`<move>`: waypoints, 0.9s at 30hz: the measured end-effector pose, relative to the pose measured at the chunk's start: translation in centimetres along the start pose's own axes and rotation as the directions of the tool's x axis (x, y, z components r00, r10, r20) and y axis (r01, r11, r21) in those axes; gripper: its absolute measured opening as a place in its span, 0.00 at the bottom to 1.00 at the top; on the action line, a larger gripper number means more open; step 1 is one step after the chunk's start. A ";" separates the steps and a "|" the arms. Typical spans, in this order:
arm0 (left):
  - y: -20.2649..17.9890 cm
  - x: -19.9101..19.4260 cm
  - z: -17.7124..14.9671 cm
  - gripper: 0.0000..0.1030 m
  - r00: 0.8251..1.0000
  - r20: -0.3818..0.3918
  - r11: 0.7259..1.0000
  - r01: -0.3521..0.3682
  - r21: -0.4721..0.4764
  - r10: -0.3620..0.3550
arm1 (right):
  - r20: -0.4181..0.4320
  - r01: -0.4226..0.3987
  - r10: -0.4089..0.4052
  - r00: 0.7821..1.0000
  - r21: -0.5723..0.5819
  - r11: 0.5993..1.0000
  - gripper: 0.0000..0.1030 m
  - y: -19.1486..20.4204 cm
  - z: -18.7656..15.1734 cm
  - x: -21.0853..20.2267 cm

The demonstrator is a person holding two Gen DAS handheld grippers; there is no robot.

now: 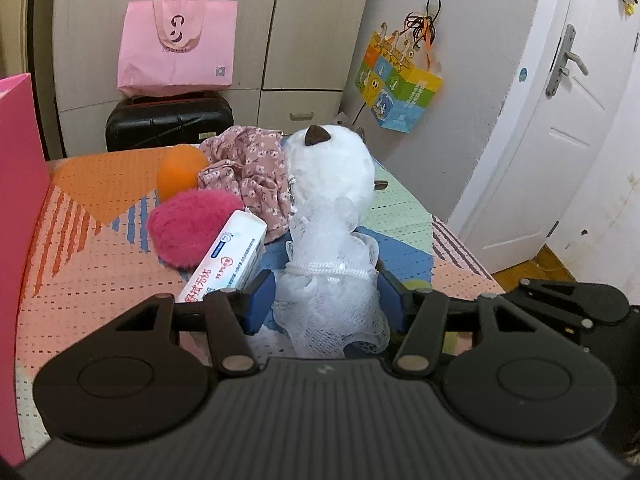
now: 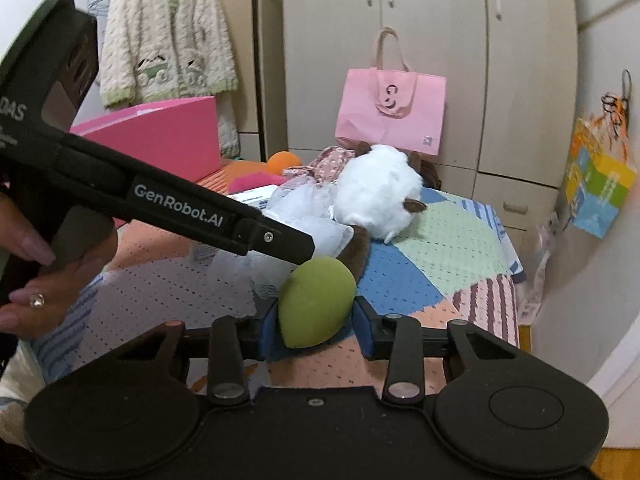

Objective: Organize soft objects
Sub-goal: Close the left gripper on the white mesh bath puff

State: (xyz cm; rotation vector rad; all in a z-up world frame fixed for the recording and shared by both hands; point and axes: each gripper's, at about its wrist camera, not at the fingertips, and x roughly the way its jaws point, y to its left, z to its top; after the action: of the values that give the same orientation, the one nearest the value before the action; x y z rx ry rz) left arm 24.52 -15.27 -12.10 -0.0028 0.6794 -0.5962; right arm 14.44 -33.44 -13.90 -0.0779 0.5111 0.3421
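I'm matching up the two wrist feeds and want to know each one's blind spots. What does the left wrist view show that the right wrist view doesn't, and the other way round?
Only the left wrist view: the left gripper around the white mesh pouf, a black suitcase and the door.

Only the right wrist view: the right gripper around a green soft ball, a hanging knit cardigan and the person's hand.

Both: the white plush toy, pink tote bag, orange ball and pink box.
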 end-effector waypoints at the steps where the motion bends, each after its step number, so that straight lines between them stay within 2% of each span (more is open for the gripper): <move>1: -0.2 0.1 0.0 0.54 1.000 0.004 1.000 -0.010 0.006 0.010 | 0.000 0.002 -0.002 1.000 0.005 1.000 0.42 0.0 0.0 0.0; 2: -0.4 0.2 -0.1 0.54 1.000 0.010 1.000 -0.025 0.014 0.025 | 0.002 0.004 -0.004 1.000 0.008 1.000 0.42 0.0 -0.1 0.0; 6: -1.5 0.4 -0.4 0.40 0.997 0.014 0.996 -0.071 0.048 0.070 | 0.008 0.025 -0.025 1.000 -0.006 1.000 0.42 0.5 -0.3 0.1; 8: -2.0 0.3 -0.6 0.37 0.997 0.015 0.994 -0.082 0.077 0.082 | 0.014 0.037 -0.037 0.999 -0.013 0.999 0.42 0.7 -0.3 0.1; 11: -2.3 -0.3 -0.9 0.35 0.995 0.034 0.992 -0.093 0.084 0.090 | 0.021 0.050 -0.050 0.999 -0.005 0.999 0.42 1.0 -0.5 -0.1; 22: -1.7 -3.4 -1.6 0.33 0.995 0.062 0.997 -0.073 0.011 0.072 | 0.042 0.062 -0.064 0.997 0.047 0.997 0.42 1.5 -0.8 -1.8; 27: -1.8 -4.7 -2.2 0.33 0.994 0.047 0.995 -0.101 0.023 0.100 | 0.039 0.055 -0.057 0.998 0.038 0.998 0.42 2.4 -0.7 -3.0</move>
State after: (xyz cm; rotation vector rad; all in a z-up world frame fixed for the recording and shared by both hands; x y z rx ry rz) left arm 19.38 -13.91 -10.67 0.0406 0.6240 -0.5065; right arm 10.84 -32.17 -13.01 -0.0490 0.4741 0.2785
